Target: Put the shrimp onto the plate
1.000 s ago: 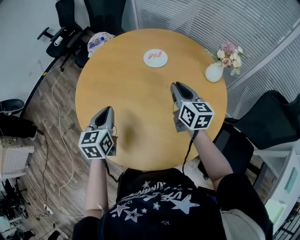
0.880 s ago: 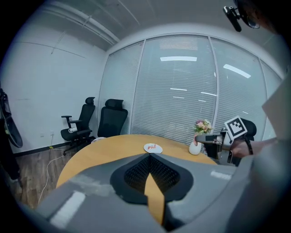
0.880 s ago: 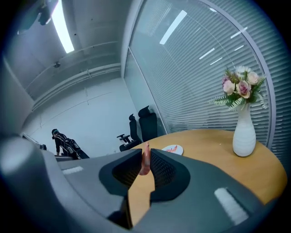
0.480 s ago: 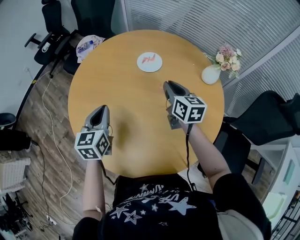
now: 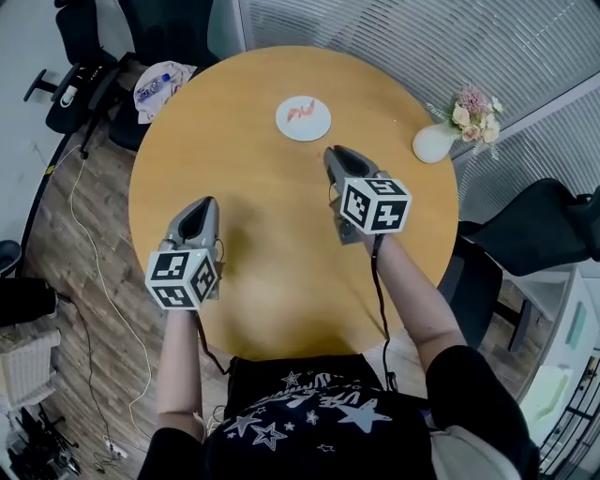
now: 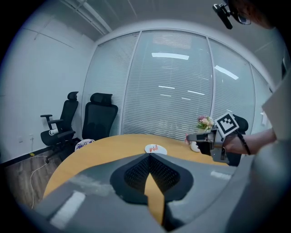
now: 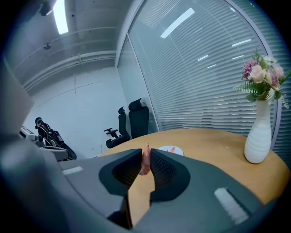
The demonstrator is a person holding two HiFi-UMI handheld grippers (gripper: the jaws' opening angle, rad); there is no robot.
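Observation:
A white plate (image 5: 316, 130) lies at the far side of the round wooden table (image 5: 272, 253), with an orange-red shrimp (image 5: 301, 111) on it. My right gripper (image 5: 337, 156) hovers just short of the plate, a little to its right. In the right gripper view it (image 7: 145, 153) is shut on a second pink shrimp (image 7: 145, 162) that stands upright between the pads, and the plate (image 7: 172, 149) lies just beyond. My left gripper (image 5: 200, 210) is held low over the table's near left part; its jaws (image 6: 149, 156) are shut and empty.
A white vase of pink flowers (image 5: 437, 142) stands at the table's right edge, close to the right gripper's side. Black office chairs (image 5: 164, 23) and a bundle (image 5: 156, 86) sit beyond the far left rim. Another dark chair (image 5: 530, 234) is at the right.
My right gripper has moved a little closer to the plate, still holding the shrimp. The left gripper has barely moved. The head view has shifted slightly.

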